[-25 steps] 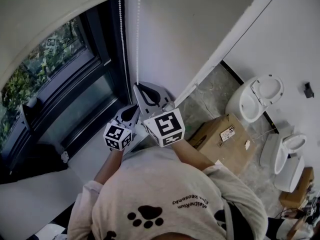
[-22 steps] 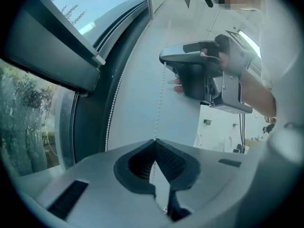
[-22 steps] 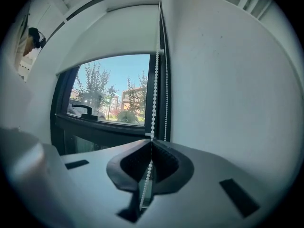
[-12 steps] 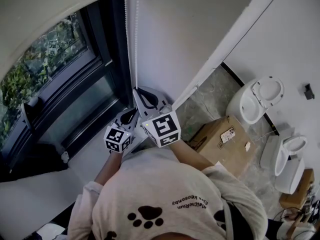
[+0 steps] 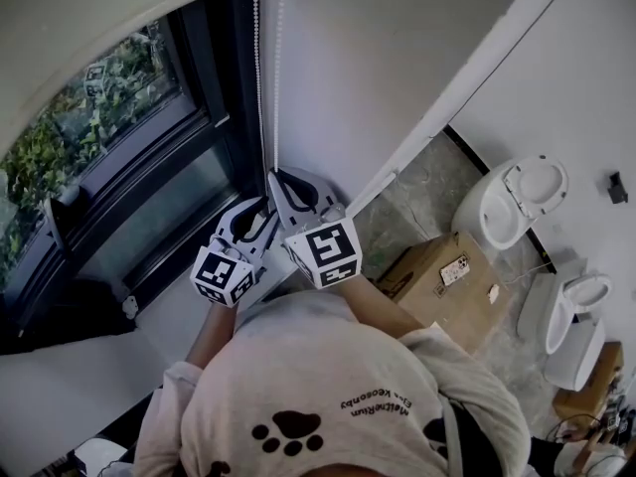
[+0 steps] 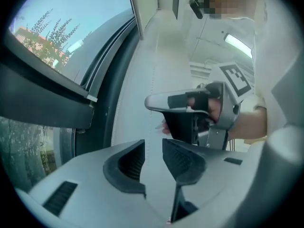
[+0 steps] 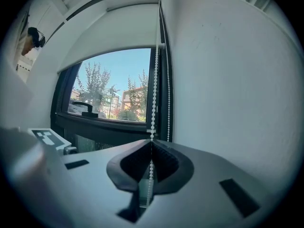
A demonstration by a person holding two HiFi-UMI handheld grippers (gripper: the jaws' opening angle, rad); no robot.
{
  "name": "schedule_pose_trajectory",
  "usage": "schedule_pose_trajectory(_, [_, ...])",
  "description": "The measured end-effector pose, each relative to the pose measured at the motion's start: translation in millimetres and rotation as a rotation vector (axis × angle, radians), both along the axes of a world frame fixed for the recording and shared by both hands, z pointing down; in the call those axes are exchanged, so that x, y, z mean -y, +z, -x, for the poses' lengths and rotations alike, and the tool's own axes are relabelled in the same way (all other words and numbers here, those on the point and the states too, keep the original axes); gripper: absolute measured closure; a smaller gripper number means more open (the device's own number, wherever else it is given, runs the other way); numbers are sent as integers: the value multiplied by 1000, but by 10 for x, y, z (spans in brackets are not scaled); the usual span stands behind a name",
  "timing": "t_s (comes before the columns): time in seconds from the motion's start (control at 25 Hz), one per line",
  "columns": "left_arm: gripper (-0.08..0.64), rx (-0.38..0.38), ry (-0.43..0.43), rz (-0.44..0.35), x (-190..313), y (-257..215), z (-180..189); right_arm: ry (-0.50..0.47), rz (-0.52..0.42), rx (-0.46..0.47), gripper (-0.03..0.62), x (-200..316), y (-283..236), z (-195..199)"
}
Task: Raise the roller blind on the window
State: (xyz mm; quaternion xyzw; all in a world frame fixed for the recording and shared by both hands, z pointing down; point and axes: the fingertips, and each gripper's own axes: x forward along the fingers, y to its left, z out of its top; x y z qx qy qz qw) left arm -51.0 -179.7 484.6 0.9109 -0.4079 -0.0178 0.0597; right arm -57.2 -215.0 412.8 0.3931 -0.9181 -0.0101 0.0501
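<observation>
Flanking the bead chain (image 5: 259, 68) are window (image 5: 109, 117) and wall (image 5: 378, 58).

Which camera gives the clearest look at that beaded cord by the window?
The right gripper view: the beaded cord hangs close, bead by bead, clamped in the right tool. The head view shows thin strands; the left gripper view only a faint line.

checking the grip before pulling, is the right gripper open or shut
Shut: the right gripper pinches the bead chain, jaws together around it.
</observation>
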Motion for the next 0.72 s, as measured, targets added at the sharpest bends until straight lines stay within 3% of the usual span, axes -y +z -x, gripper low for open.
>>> schedule_pose_trajectory(0.32, [451, 11, -29, 16, 42, -471, 134, 8, -1, 13, 583, 4, -1, -22])
schedule_pose_trajectory(0.48, [453, 0, -88, -15, 101, -802, 290, 10, -2, 17, 583, 11, 0, -22])
schedule_pose_trajectory(0.72, [454, -4, -113, -67, 130, -1258, 387, 14, 1, 16, 583, 9, 0, 1])
